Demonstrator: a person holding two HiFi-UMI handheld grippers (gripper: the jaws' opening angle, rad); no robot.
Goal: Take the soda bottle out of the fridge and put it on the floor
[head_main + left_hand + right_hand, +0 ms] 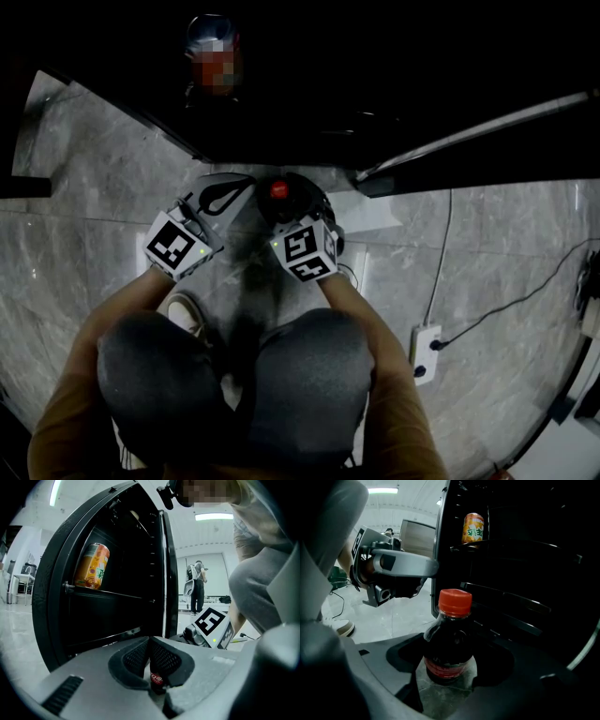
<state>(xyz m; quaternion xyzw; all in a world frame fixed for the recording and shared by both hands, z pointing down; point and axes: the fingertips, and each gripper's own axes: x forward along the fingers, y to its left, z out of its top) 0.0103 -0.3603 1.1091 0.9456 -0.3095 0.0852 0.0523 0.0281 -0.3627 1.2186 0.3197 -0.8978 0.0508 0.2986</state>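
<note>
The soda bottle (449, 641), dark with a red cap (279, 189), stands upright on the grey marble floor (440, 698) just in front of the open black fridge (520, 564). My right gripper (450, 662) is shut on the soda bottle, with a black pad against each side of its lower body. My left gripper (151, 641) is shut with nothing held; it hovers just left of the bottle (156, 679), whose label shows through a gap below the pads. The head view shows both grippers (217, 197) (292, 208) close together at the fridge's foot.
An orange can (92, 566) (473, 528) stands on a fridge door shelf. The person kneels behind the grippers, one white shoe (185, 314) showing. A white power strip (425, 352) with cables lies on the floor to the right. Another person (197, 585) stands far off.
</note>
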